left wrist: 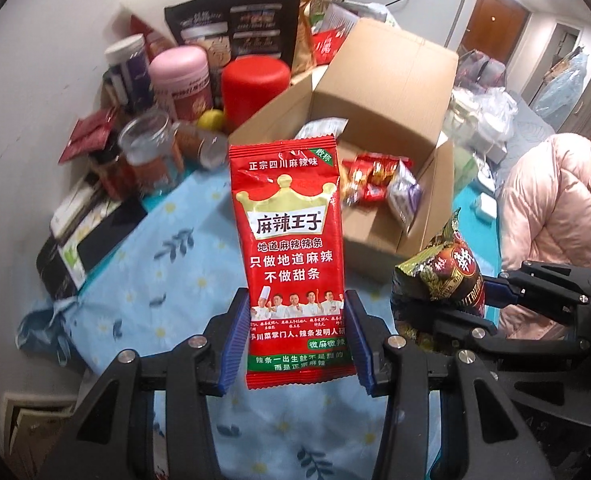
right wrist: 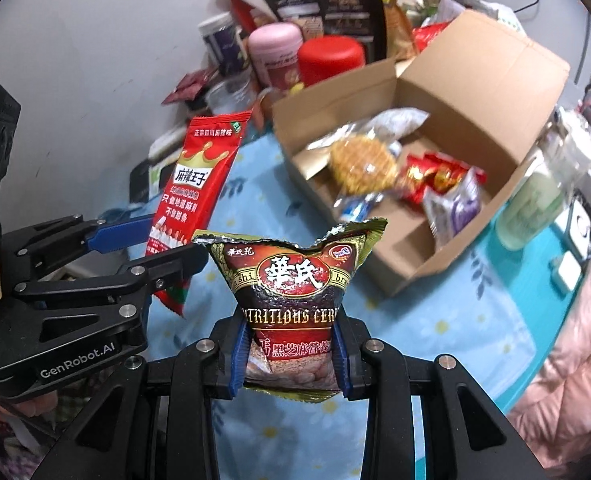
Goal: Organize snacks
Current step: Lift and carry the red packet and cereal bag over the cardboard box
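My left gripper (left wrist: 298,300) is shut on a red spicy-strip packet (left wrist: 291,240), held upright above the blue flowered tablecloth (left wrist: 167,264). The same red packet (right wrist: 193,192) and the left gripper (right wrist: 151,248) appear at the left of the right wrist view. My right gripper (right wrist: 291,332) is shut on a dark brown cereal sachet (right wrist: 295,284), pinched at its lower half. That sachet (left wrist: 447,268) shows at the right of the left wrist view. An open cardboard box (right wrist: 487,80) with several snack packets (right wrist: 431,176) inside stands beyond both grippers.
Jars with pink (left wrist: 179,80) and red (left wrist: 255,84) lids, a glass mug (left wrist: 151,152), bags and boxes crowd the back left by the wall. A person in a pink padded jacket (left wrist: 551,216) sits at the right. Bottles and plastic bags stand right of the box.
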`<state>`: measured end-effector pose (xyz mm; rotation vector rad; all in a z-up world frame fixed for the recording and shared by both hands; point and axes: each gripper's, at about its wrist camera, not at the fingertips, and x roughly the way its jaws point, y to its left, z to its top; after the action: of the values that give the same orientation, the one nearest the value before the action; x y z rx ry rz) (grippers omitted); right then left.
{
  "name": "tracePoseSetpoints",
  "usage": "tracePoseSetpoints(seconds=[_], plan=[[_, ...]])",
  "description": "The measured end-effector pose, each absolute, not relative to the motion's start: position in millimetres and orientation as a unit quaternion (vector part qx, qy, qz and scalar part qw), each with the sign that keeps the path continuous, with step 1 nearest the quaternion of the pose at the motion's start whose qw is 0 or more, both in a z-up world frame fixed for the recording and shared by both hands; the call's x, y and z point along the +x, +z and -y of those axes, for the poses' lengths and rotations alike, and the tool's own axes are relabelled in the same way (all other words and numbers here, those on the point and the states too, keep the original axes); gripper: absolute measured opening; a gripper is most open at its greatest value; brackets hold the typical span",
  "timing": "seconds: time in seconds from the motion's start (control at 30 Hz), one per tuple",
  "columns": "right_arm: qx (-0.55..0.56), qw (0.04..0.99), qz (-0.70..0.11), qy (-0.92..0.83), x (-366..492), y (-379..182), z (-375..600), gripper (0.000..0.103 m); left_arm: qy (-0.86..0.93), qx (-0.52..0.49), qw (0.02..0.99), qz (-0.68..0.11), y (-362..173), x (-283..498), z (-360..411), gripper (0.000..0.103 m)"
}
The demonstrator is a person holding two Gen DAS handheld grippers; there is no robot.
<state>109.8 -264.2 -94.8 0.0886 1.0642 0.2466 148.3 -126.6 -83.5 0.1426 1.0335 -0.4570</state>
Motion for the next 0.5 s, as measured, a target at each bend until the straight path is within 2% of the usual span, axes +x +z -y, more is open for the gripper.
tracePoseSetpoints(seconds=[0.5], plan=[[0.033,0.877,-0.471,0.083,182.6,-72.5,316.1,0.034,-0.253,0.061,0.852,-0.455,-65.0,223.0,176.2,0.045]])
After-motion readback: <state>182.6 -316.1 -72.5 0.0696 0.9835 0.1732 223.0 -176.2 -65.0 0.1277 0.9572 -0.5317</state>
